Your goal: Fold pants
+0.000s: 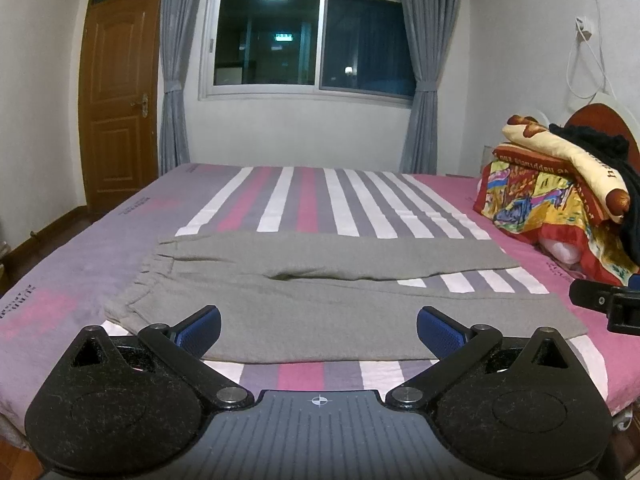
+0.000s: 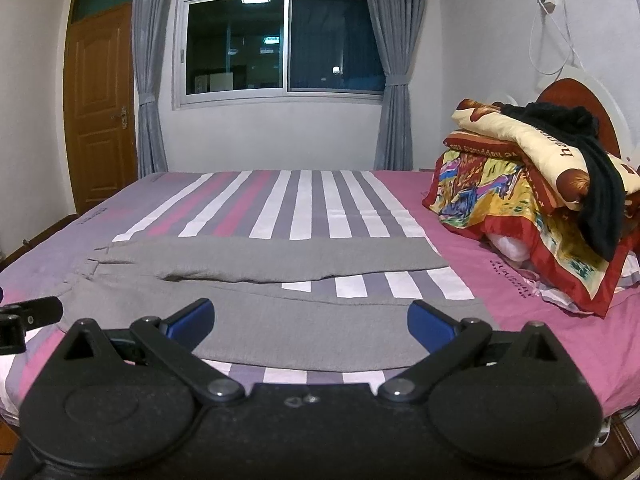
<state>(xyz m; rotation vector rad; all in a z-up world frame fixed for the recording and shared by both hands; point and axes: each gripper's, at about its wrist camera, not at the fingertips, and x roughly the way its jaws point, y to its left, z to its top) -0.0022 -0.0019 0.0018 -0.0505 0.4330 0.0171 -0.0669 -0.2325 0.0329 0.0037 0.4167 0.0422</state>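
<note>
Grey pants (image 1: 320, 304) lie flat and spread on the striped bed, waistband to the left, the two legs running right with a gap of sheet between them. They also show in the right wrist view (image 2: 280, 320). My left gripper (image 1: 318, 330) is open and empty, above the near leg's front edge. My right gripper (image 2: 310, 324) is open and empty, above the same leg further right. The right gripper shows at the right edge of the left wrist view (image 1: 608, 304), and the left gripper at the left edge of the right wrist view (image 2: 24, 320).
The bed (image 1: 60, 264) has a pink, grey and white striped sheet. A pile of colourful quilts and dark clothes (image 1: 560, 200) sits at the headboard on the right, also in the right wrist view (image 2: 540, 208). A window with curtains (image 1: 308, 40) and a wooden door (image 1: 116, 100) are behind.
</note>
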